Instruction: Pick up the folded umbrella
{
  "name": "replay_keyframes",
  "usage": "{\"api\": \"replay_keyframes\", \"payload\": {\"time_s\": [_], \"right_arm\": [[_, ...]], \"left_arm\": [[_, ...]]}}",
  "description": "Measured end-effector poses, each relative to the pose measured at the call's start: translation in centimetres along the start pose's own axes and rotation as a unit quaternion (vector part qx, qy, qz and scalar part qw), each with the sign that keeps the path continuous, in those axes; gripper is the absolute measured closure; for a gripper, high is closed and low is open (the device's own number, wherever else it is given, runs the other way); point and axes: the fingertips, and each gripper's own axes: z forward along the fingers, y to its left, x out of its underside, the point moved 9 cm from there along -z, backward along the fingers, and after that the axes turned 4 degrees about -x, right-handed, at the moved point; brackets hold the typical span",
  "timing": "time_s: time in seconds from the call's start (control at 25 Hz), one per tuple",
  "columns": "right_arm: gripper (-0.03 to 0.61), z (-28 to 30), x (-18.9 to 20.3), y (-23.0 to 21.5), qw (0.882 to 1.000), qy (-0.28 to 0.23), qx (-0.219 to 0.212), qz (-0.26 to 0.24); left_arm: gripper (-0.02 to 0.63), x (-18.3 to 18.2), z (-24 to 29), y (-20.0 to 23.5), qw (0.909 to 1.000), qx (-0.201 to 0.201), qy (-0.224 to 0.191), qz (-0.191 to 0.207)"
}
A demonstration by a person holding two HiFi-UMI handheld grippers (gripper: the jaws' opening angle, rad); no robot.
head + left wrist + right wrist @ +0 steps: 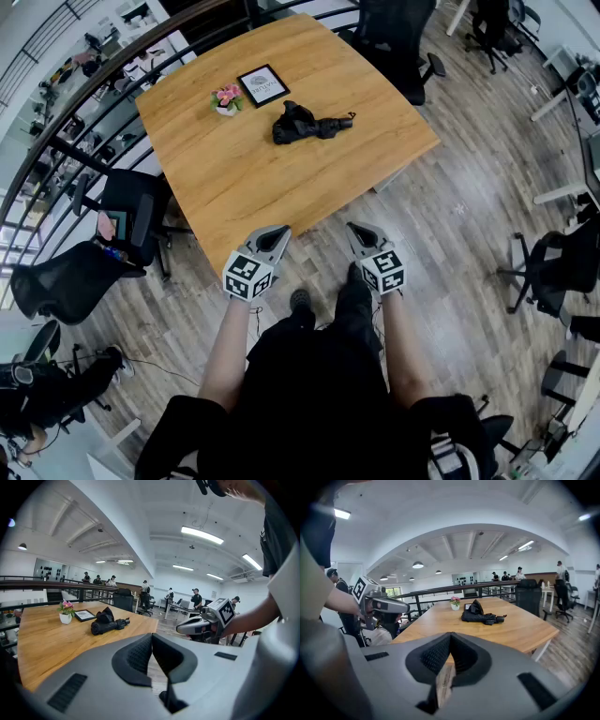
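Both arms are reaching forward side by side, the left gripper and right gripper tilting slightly downward, each with jaws pressed together and gripping nothing.

A wide stretch of bare wood is left on the table between its near edge and the folded umbrella. The left gripper and the right gripper are held just off that near edge, over the floor. The umbrella's far left side is crowded by a small flower pot and a picture frame, both set near it but apart from it. Bare wood is also seen to its right. The table's left side is hemmed in by a black chair and a railing. Another black chair is pushed up to the far edge.
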Motion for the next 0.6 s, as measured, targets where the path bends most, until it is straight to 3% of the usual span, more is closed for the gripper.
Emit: {"api": "replay_keyframes", "payload": {"time_s": [0.24, 0.6], "right_arm": [[0.572, -0.5, -0.8, 2.8, 1.000, -0.003, 0.012, -0.007], [0.572, -1.6, -1.1, 3.5, 0.999, -0.008, 0.033, -0.007]], "left_arm": [[0.592, 0.1, -2.7, 0.5, 1.0000, 0.007, -0.002, 0.003], [0.592, -0.4, -3.0, 0.4, 0.9996, 0.024, -0.014, 0.008]]}}
